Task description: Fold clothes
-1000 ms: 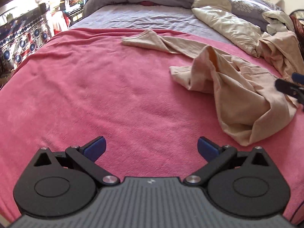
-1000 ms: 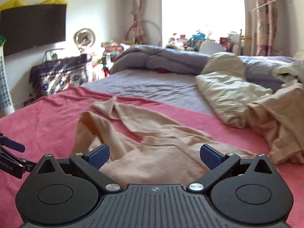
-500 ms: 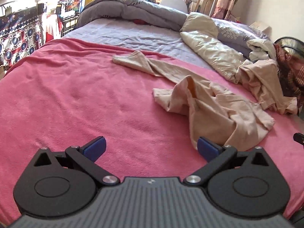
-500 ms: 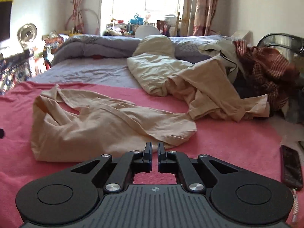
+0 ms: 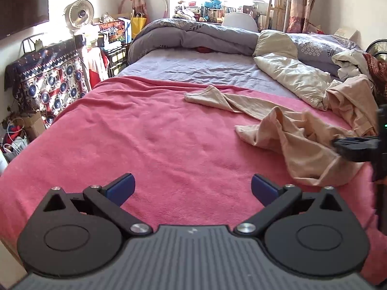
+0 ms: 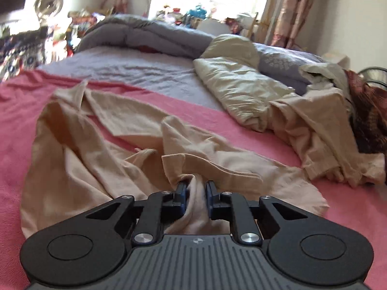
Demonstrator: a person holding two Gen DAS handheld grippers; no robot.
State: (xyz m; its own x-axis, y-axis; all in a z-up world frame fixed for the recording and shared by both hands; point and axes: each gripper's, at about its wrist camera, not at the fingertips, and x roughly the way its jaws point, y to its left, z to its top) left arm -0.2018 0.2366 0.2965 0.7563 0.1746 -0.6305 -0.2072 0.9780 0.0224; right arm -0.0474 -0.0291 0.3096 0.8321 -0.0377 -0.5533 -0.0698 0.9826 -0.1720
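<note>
Beige garment (image 6: 135, 145) pinched by right gripper (image 6: 196, 188) — edge hidden; left gripper (image 5: 192, 186) spread, empty.

Right claw (image 6: 196, 188): a second earlier its jaws stood wide apart above the beige garment (image 6: 101, 159); half a second earlier they had closed on nothing, short of the cloth's near edge; now they pinched a bunched fold of it between the blue pads.
Right claw, seen from the left wrist (image 5: 355, 148): it had slipped almost out of sight at the right edge half a second earlier, then came back in, lying against the garment's right side.
Beige garment (image 5: 302, 149): the cloth had gathered into a raised ridge at the pinch.
Left wrist view: it had tilted up, taking in more of the room past the pink blanket (image 5: 145, 133).
</note>
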